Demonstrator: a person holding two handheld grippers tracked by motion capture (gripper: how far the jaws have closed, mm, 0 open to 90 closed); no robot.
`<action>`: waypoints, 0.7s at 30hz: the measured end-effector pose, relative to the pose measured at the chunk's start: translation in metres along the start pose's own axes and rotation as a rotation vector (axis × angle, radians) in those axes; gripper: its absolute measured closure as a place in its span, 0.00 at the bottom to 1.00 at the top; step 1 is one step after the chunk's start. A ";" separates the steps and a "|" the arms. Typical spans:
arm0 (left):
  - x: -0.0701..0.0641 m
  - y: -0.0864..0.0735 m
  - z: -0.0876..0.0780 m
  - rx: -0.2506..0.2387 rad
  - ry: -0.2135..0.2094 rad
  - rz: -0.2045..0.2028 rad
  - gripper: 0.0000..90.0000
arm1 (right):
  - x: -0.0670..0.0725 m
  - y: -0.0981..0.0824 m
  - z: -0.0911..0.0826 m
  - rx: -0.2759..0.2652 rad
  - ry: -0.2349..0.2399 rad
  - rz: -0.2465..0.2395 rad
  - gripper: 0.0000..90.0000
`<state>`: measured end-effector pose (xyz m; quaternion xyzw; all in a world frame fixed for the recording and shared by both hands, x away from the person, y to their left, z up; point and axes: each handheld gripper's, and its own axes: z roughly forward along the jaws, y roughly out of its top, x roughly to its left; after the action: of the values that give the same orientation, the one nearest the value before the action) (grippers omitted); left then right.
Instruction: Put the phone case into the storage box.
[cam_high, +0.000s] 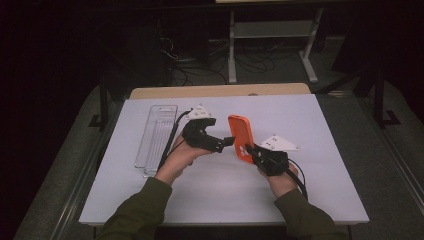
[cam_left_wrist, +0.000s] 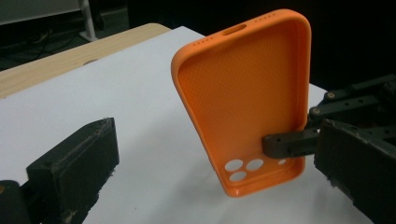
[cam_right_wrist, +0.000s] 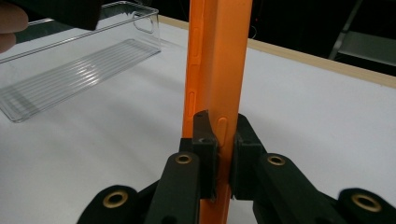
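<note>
Currently my work surface is the flat white rectangular table top (cam_high: 220, 200); every position below is given relative to it. Toward its far left lies the long clear ribbed plastic tray (cam_high: 156, 137), resting flat. Above its centre, lifted clear of it, stands the orange soft-rubber phone case (cam_high: 241, 137), upright on its short end with the camera cut-outs lowest. My right gripper (cam_right_wrist: 219, 140) is clenched on the long side wall of that case near its lower end, one jaw inside the shell and one outside. My left gripper (cam_high: 227, 142) is released, its jaws spread wide just beside the open face of the case. I judge the case light, flexible and slightly grippy; it will bow if squeezed mid-panel. Take hold at the rim, near a corner, where the wall is stiffest.
</note>
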<state>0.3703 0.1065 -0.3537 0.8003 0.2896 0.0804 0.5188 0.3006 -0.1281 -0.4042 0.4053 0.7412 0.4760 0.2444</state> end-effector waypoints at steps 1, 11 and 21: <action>0.000 0.000 0.001 -0.007 -0.005 -0.007 0.00 | 0.000 0.000 0.000 0.000 0.000 0.000 0.91; -0.006 0.003 0.012 -0.030 -0.004 -0.005 0.00 | 0.004 0.000 0.002 -0.007 -0.003 -0.001 0.91; -0.011 0.006 0.020 -0.045 -0.002 -0.016 0.00 | 0.008 0.001 0.003 -0.025 -0.009 0.015 0.91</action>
<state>0.3722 0.0829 -0.3558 0.7861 0.2936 0.0820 0.5377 0.2991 -0.1196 -0.4043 0.4099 0.7310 0.4853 0.2492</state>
